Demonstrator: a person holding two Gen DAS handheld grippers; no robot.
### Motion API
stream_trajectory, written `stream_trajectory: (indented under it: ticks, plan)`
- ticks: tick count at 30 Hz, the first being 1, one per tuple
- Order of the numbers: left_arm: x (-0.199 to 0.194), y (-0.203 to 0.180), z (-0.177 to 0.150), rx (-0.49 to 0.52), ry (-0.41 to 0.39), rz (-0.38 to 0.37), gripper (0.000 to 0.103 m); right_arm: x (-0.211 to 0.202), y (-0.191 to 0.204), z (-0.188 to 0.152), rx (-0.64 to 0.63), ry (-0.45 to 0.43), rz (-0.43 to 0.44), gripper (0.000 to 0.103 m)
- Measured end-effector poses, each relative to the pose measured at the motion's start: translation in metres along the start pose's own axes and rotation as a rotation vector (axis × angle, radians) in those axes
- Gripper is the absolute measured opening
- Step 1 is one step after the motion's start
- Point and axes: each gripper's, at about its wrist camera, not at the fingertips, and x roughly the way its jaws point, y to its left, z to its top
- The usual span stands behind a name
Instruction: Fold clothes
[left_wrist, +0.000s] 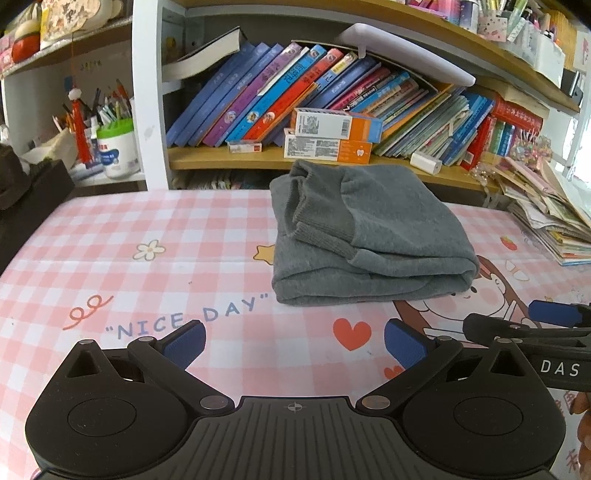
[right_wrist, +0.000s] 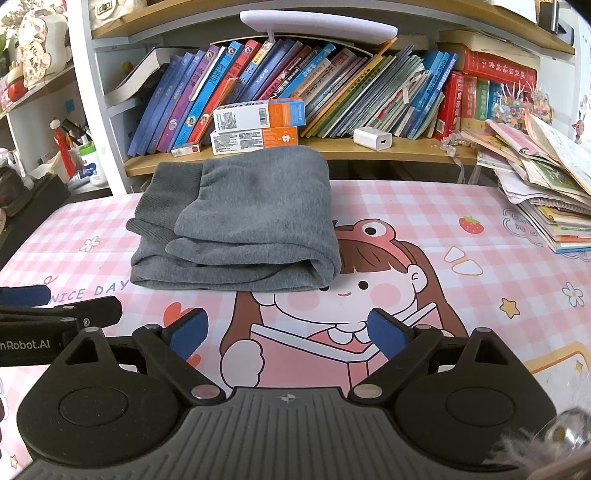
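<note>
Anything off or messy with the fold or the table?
Nothing serious. The grey garment lies folded on the pink checked tablecloth, ribbed cuffs poking out unevenly on its left. Both grippers are open, clear of it.

A table in a pink-and-white checked cartoon cloth (right_wrist: 424, 206) carries a folded grey knit sweater (right_wrist: 236, 229) and a slumped stack of paper booklets (right_wrist: 554, 210) at its right edge.

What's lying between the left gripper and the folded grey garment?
Nothing solid. In the left wrist view only the pink checked tablecloth, printed with a red heart, separates the left gripper, jaws apart, from the grey garment.
</note>
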Motion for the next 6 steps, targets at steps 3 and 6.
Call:
stream_trajectory:
  ticks: [3,6]
  plan:
    - [0.001,0.0,-0.0002,0.001,0.003,0.0,0.103,0.0008,-0.0004,0.0,0.001,0.002,0.0,0.093]
    - [0.0035,0.0001,0.0001,0.0,0.019,0.002,0.103,0.0017,-0.0007,-0.0002,0.001,0.003,-0.001,0.093]
